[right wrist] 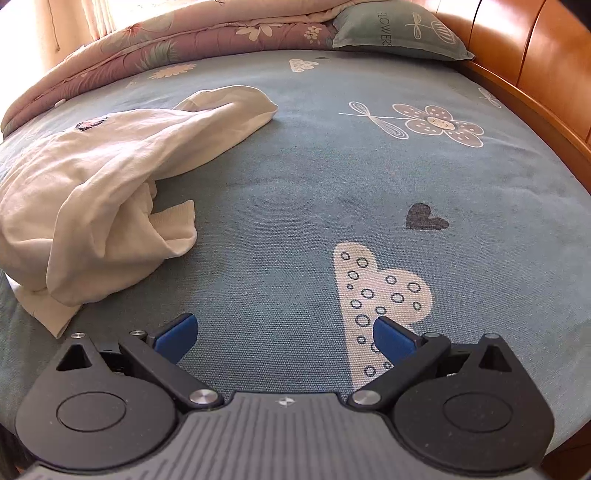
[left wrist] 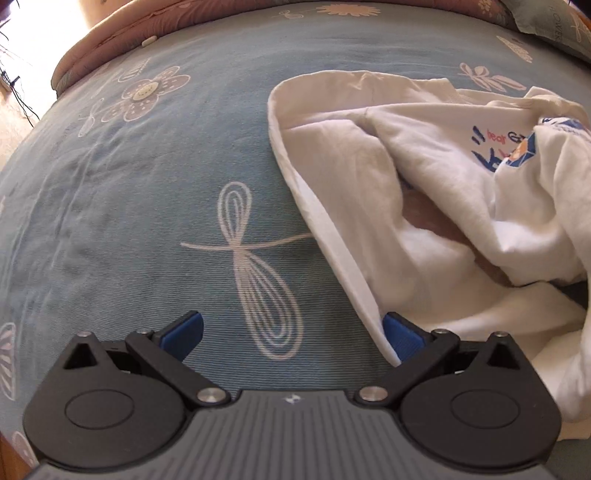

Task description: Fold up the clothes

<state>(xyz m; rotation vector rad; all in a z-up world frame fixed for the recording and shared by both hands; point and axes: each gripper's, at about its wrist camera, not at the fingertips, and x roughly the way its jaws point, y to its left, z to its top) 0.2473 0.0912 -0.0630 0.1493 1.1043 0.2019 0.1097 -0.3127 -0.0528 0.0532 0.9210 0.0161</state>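
White cotton T-shirt (left wrist: 424, 192) lies crumpled on the blue-green patterned bedsheet (left wrist: 147, 206), at 2 o'clock from our left hand-held gripper (left wrist: 291, 336), at 10 o'clock from our right hand-held gripper (right wrist: 284, 334); both are spread, empty. Only the left view shows its blue-and-red print, lettering unreadable. Only the right view shows the grey-green pillow (right wrist: 399, 31) reading "FLOWER".

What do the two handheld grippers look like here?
The left gripper and right gripper look identical: a ribbed grey body with a small white emblem, black round-hinged linkage arms with silver screws, and blue finger pads. No cables or sleeves are visible.
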